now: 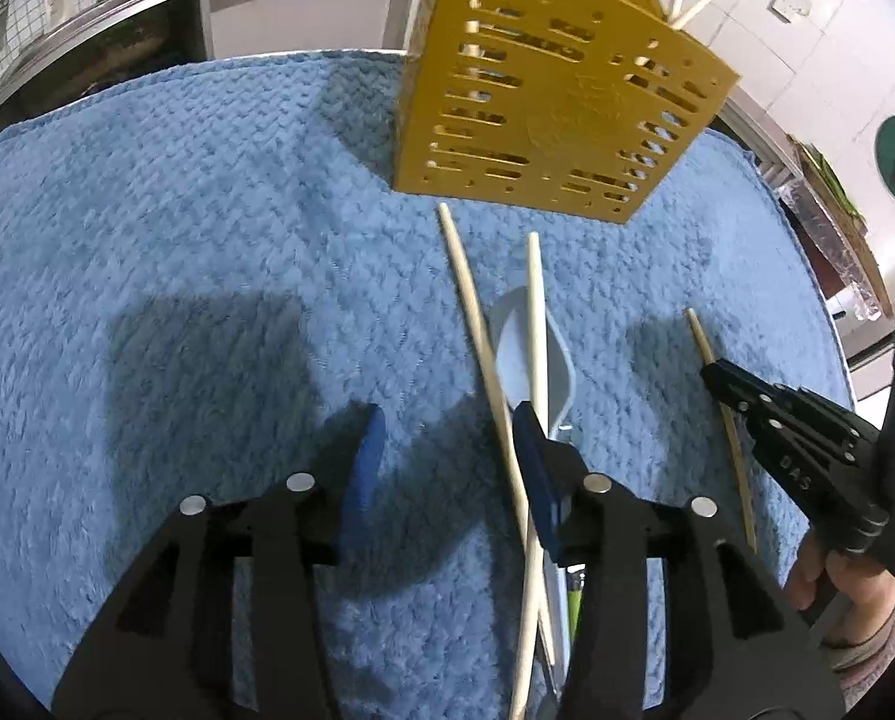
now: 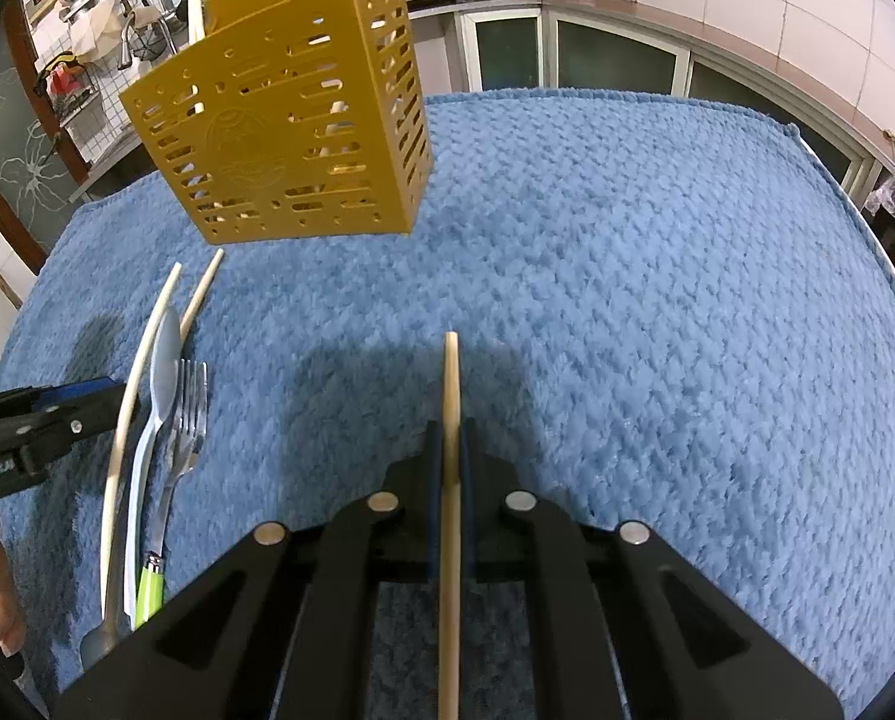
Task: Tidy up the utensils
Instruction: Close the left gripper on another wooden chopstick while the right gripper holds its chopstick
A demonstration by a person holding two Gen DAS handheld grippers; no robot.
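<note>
Behind gripper [image 1: 447, 450]: fork [image 1: 574, 591] (mostly hidden)

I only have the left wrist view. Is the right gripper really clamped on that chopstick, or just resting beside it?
Observer: Clamped. In the right wrist view the right gripper is shut on the chopstick, which runs straight between its pads.
Operator: What is the green bit near the spoon?
Observer: A fork's handle. The fork lies beside the spoon, tines toward the yellow holder.
</note>
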